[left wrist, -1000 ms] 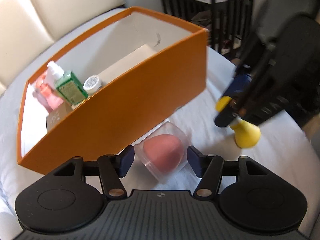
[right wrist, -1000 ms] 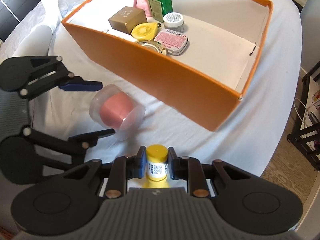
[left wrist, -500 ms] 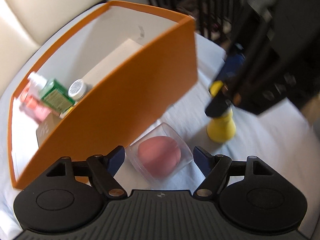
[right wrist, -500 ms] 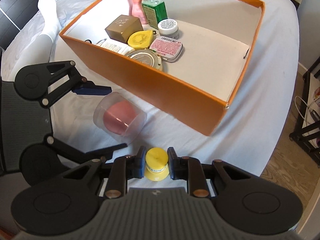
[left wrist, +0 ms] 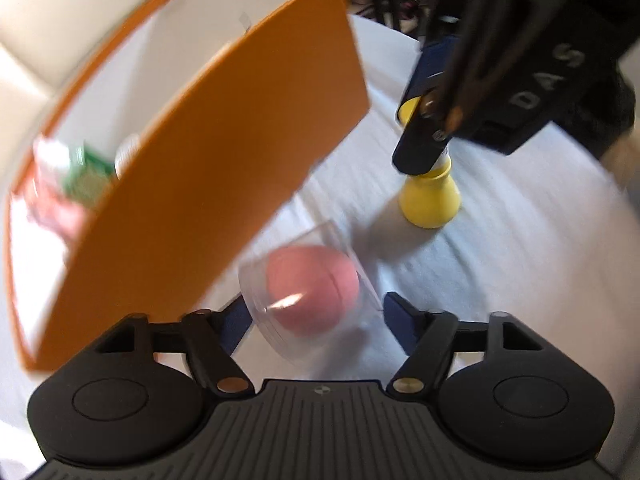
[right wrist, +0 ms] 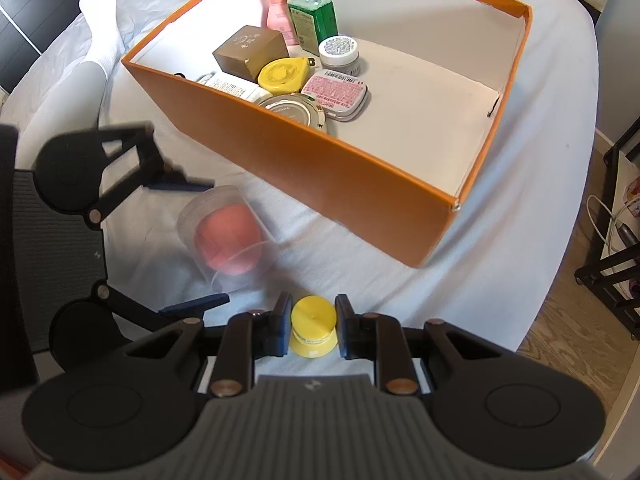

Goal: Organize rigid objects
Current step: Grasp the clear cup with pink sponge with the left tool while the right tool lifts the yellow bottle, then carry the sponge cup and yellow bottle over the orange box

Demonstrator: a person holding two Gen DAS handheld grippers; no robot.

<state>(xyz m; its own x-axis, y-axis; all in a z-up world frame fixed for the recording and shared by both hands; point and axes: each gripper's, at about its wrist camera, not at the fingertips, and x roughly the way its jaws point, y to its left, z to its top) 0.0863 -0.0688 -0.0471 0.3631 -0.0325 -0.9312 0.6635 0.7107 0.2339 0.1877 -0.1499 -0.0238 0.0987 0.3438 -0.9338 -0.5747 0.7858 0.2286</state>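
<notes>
The left tongs (left wrist: 316, 320) point steeply down over a clear case holding a pink sponge (left wrist: 310, 292), which lies on the white-covered surface (left wrist: 520, 260) just in front of the near wall of the orange box (left wrist: 224, 168). The case sits between the two blue pads; the jaws are closing on it. The left wrist view is blurred, so contact cannot be confirmed, though from the right wrist view the far pad (right wrist: 180, 185) appears to reach the case's rim while the near pad stands clear of it.

The right tongs (right wrist: 312, 326) are clenched on the cap of a yellow bottle (right wrist: 313, 330), which stands upright on the surface to the right of the sponge case and apart from it. Its flared base (left wrist: 430, 202) rests on the cloth.

Inside the orange box, grouped toward its left end:
- a pink pump bottle (right wrist: 278, 10) and a green bottle (right wrist: 312, 20), upright at the far side;
- a brown box (right wrist: 250, 52);
- a yellow round item (right wrist: 282, 76);
- a white-lidded jar (right wrist: 339, 54);
- a pink tin (right wrist: 334, 94);
- a round metal tin (right wrist: 292, 112) against the near wall.

The right half of the box floor is bare.
</notes>
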